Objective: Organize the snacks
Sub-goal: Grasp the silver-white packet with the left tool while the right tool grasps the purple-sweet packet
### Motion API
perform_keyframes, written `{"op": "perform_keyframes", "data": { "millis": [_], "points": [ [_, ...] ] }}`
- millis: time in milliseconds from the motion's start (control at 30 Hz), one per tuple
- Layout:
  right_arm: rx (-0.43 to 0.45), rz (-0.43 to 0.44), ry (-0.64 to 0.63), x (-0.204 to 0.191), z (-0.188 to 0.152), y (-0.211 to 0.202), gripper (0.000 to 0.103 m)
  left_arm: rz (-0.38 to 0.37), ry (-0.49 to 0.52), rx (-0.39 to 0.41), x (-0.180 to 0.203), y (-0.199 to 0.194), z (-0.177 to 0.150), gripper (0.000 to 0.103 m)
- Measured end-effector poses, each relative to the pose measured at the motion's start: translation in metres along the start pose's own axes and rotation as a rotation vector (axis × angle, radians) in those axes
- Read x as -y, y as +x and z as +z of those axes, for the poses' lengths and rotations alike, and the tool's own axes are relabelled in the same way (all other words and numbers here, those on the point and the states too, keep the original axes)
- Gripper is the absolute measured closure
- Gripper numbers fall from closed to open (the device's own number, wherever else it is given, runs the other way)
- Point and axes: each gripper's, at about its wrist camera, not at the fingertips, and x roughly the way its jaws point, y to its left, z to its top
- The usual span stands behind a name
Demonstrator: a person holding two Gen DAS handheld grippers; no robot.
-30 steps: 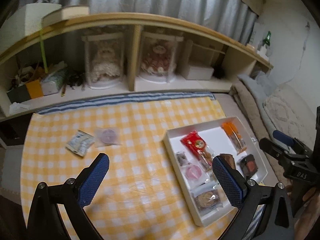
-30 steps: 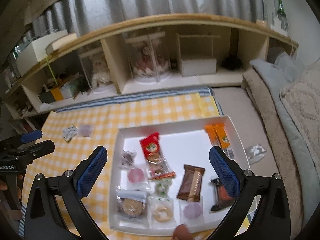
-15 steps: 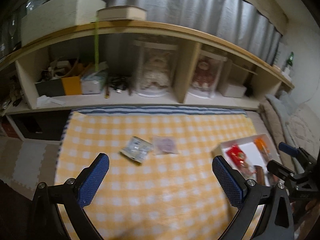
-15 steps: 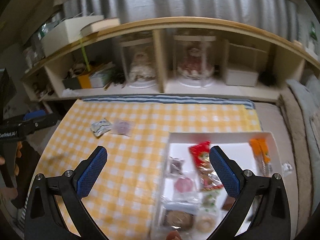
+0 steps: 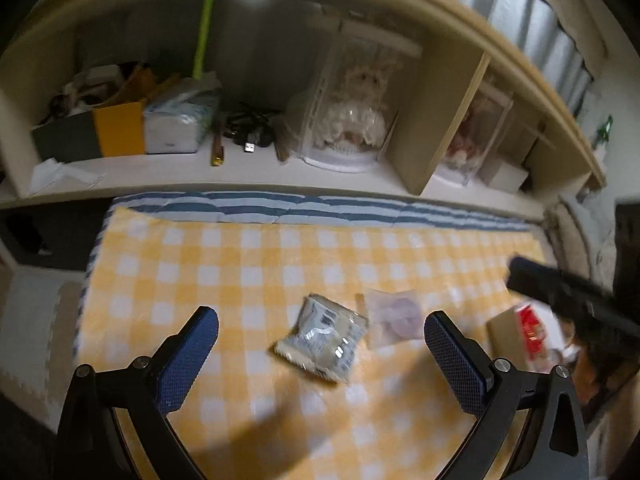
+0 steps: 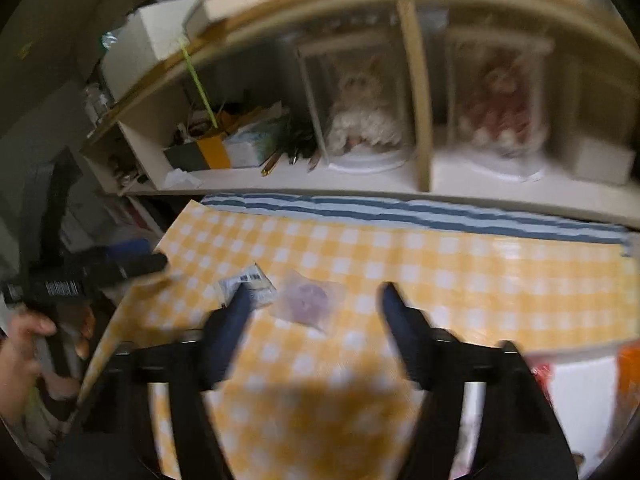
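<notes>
Two loose snacks lie on the yellow checked cloth (image 5: 240, 280): a silver-white packet (image 5: 322, 338) and a clear packet with a pink round sweet (image 5: 394, 316). My left gripper (image 5: 320, 356) is open and empty, hovering with the silver packet between its fingers. My right gripper (image 6: 314, 316) is open and empty, just short of the pink sweet packet (image 6: 308, 302) and beside the silver packet (image 6: 250, 288). The white snack tray (image 6: 580, 384) shows at the lower right with a red packet (image 5: 530, 330) in it. The right gripper also shows in the left wrist view (image 5: 568, 292).
A low wooden shelf (image 5: 448, 120) runs behind the cloth, holding doll cases (image 5: 356, 120), a tissue box (image 5: 180, 116), an orange box (image 5: 120, 132) and cables. A blue striped edge (image 5: 320, 208) borders the cloth. The left gripper and hand show at far left (image 6: 80, 276).
Both grippers have swung left, away from the tray, and come down close over the two loose packets. The right gripper's fingers have narrowed somewhat. The tray has slid to the right edge of both views.
</notes>
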Motion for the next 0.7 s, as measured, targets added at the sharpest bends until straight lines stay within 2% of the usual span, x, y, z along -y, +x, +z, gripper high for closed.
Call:
{"op": "perform_keyframes", "data": {
  "millis": [67,167,300,400,467,633,700],
  "points": [
    [-0.017,0.019,0.019,0.005,0.012,0.027,0.065,0.003,0.011,-0.018,-0.002,0.026,0.004,0.000],
    [-0.074,0.046,0.033,0.008,0.023,0.070,0.076,0.012,0.006,-0.044,-0.014,0.061,0.009,0.000],
    [-0.161,0.035,-0.002,0.008,0.023,0.120,0.078,0.048,0.026,-0.077,-0.026,0.095,0.010,0.000],
    [-0.226,0.003,-0.051,0.007,0.015,0.142,0.078,0.047,0.051,-0.105,-0.032,0.114,0.007,0.000],
    [-0.252,-0.008,-0.072,0.008,0.009,0.145,0.079,0.040,0.090,-0.082,-0.032,0.115,0.005,0.000],
    [-0.292,-0.002,-0.094,0.013,-0.010,0.128,0.079,0.089,0.229,-0.114,-0.019,0.123,-0.005,0.000],
    [-0.320,-0.006,-0.105,0.013,-0.021,0.118,0.078,0.074,0.269,-0.131,-0.012,0.122,-0.007,0.000]
  ]
}}
